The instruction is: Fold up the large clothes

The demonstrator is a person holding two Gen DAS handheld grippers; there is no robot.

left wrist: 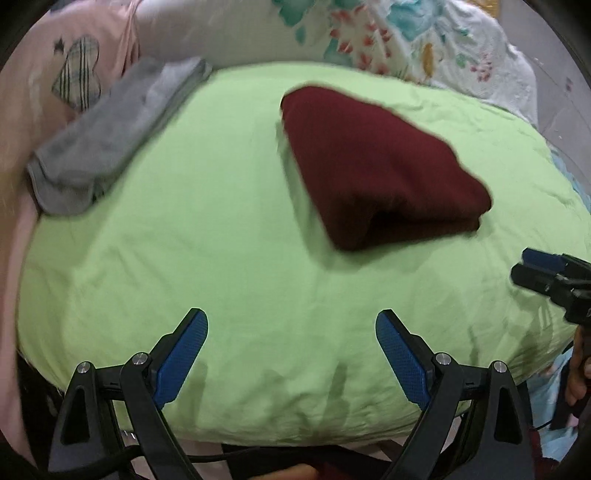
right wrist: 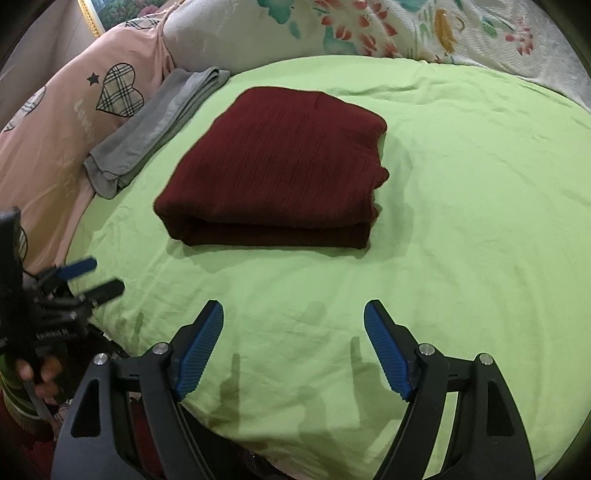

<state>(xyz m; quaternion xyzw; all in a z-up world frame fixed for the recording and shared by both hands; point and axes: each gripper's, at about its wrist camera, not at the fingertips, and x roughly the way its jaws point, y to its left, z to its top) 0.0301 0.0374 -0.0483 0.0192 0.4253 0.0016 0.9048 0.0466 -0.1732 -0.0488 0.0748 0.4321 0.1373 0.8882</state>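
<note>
A dark red knitted garment (left wrist: 373, 162) lies folded into a thick rectangle on the green sheet (left wrist: 221, 229); it also shows in the right wrist view (right wrist: 280, 173). My left gripper (left wrist: 291, 325) is open and empty, held over the near edge of the sheet, well short of the garment. My right gripper (right wrist: 293, 314) is open and empty, near the sheet's front edge, a short way before the garment's folded edge. Each gripper shows in the other's view: the right gripper (left wrist: 532, 266) at the right edge, the left gripper (right wrist: 96, 277) at the left.
A folded grey cloth (left wrist: 114, 136) lies at the sheet's left edge, also in the right wrist view (right wrist: 155, 129). A pink heart-print cover (right wrist: 74, 110) lies left. A white floral quilt (right wrist: 369, 29) runs along the back.
</note>
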